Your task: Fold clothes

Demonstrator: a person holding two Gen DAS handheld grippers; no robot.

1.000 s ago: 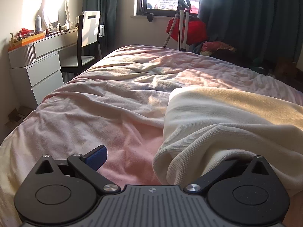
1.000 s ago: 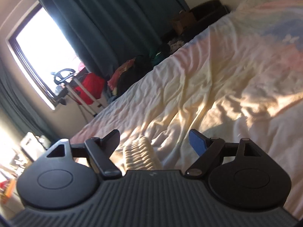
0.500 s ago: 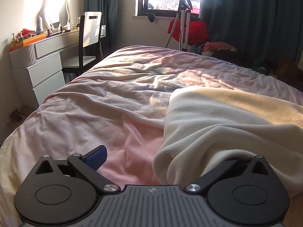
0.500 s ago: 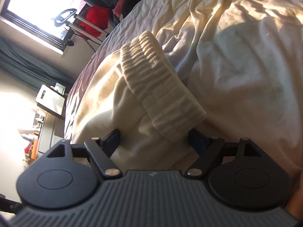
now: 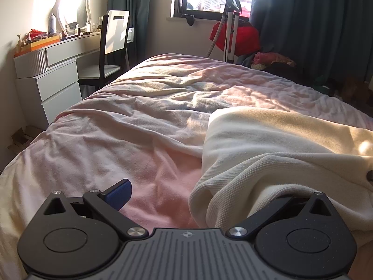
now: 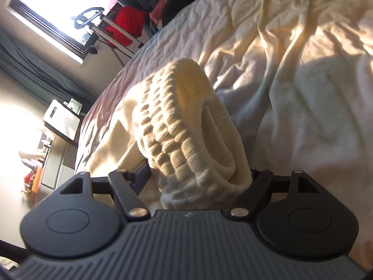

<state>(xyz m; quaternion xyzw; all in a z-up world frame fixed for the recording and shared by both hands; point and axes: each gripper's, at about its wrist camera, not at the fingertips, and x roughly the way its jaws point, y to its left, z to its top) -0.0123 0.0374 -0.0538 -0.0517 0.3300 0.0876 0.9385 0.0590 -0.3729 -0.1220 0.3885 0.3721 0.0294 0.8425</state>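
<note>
Cream sweater on the bed, both grippers at its edges.
Left wrist view: the left gripper (image 5: 205, 200) stood wide open, one finger hidden under the soft, limp cream knit sweater (image 5: 268, 154) at 3 o'clock. Right wrist view: the right gripper (image 6: 198, 175) was closing around the thick ribbed cuff (image 6: 188, 137) at 12 o'clock, probably the firmest hold.

Home bedroom: wide bed under rumpled pale pink cotton cover (image 5: 130, 140), grey drawered dressing table (image 5: 53, 79) with mirror, probably toiletries on top, dark teal curtains (image 5: 314, 23).
</note>
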